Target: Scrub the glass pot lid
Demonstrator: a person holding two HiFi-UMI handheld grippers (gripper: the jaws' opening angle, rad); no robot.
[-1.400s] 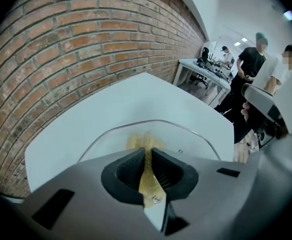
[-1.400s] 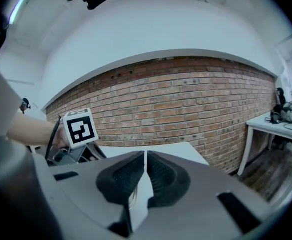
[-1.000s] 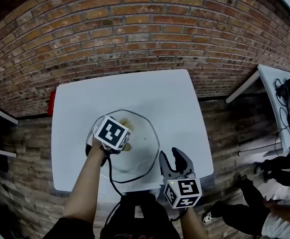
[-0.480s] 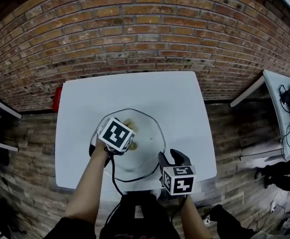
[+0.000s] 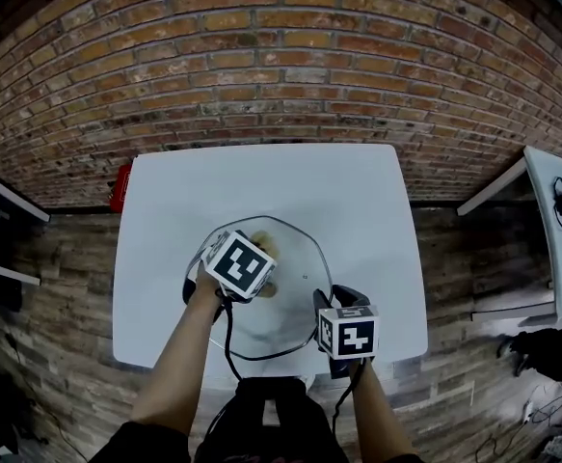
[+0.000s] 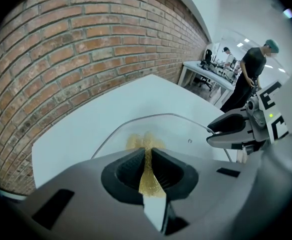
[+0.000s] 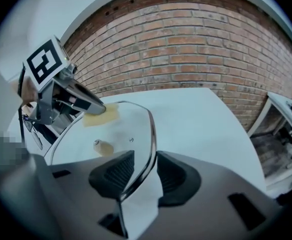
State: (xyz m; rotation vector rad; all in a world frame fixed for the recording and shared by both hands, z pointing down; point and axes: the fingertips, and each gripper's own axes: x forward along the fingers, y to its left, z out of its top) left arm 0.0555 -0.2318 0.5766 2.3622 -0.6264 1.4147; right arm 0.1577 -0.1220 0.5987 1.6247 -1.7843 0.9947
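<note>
Jaws of nose-down right gripper [image 5: 331, 300] just closing astride rim of lid [image 5: 295, 258]

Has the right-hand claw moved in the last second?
Yes. The right claw has moved leftward in the head view, in toward the glass lid; its jaws, just closing, now straddle the lid's rim.

The glass pot lid [image 5: 295, 258] lies on the surface [image 5: 261, 177] near its 6 o'clock edge. The sponge [image 6: 144, 143] in the left tongs [image 6: 148, 159] rests on it at 10 o'clock. The right tongs [image 7: 141, 170], jaws just closing, straddle its 4 o'clock rim.
</note>
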